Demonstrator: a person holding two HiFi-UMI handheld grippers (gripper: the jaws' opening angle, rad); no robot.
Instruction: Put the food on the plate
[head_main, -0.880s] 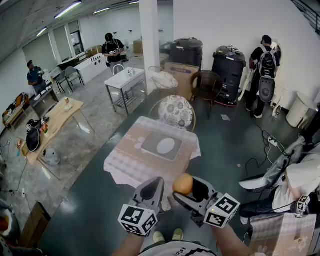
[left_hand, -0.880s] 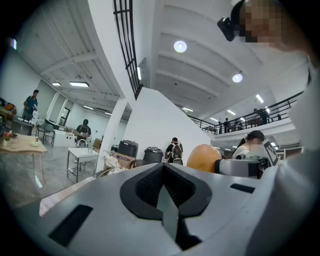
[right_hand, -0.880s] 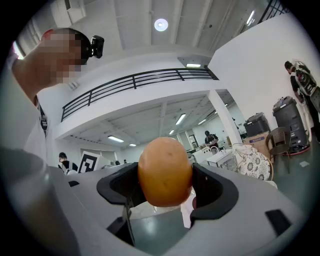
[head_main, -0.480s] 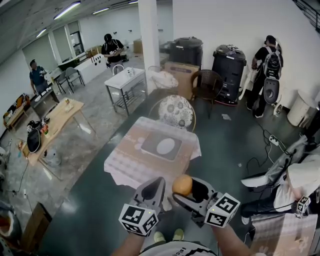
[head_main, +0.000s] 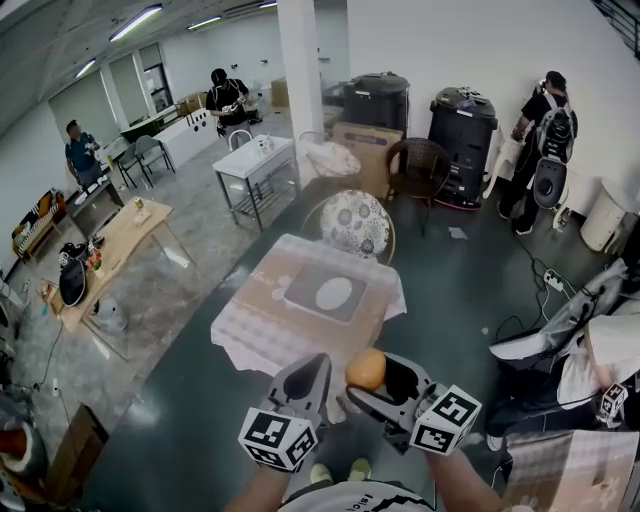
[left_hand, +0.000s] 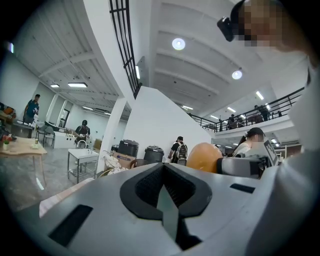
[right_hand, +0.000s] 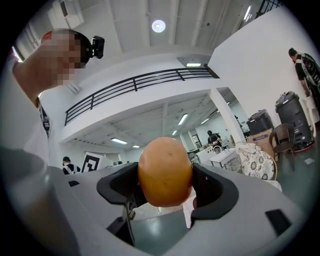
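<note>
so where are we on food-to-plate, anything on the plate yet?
Done: the pickup. The right hand-held gripper is shut on the round orange-brown food item.
In hand: the carry; the food is held in the air, short of the checked-cloth table.
Left: setting it on the white oval plate, which lies bare on a grey mat. The left hand-held gripper is shut and empty.
</note>
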